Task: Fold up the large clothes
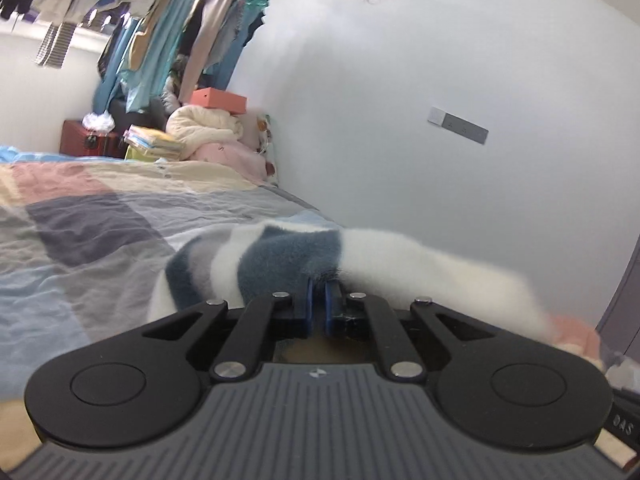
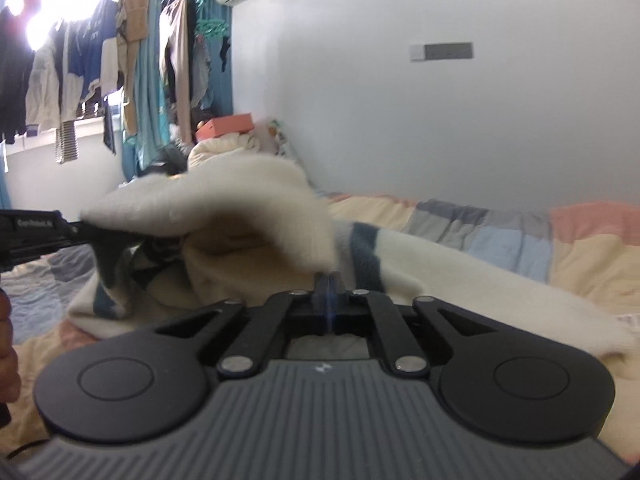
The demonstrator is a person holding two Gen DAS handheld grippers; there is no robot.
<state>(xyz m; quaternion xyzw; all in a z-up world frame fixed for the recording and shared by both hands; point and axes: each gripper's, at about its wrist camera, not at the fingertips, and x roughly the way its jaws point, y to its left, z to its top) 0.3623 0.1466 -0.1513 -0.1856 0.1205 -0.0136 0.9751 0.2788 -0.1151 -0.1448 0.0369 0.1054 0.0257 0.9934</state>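
The left hand-held gripper (image 1: 319, 286) is pinching the fluffy white and blue garment (image 1: 288, 260) between its blue pads (image 1: 308, 300), which are standing nearly together, and the cloth is draping off to both sides above the bed (image 1: 100, 220). The right hand-held gripper (image 2: 329, 280) is clamping another edge of the same garment (image 2: 240, 208), jaws fully together, with a raised fold sagging across to the left one (image 2: 40, 232) at the picture's left edge. The rest of the garment is lying on the patchwork bed cover (image 2: 520, 240) beside the wall (image 2: 440, 120). Beyond, a heap of bedding (image 1: 208, 128) is bearing an orange box (image 1: 218, 100), and clothes (image 2: 80, 60) are hanging by the window.
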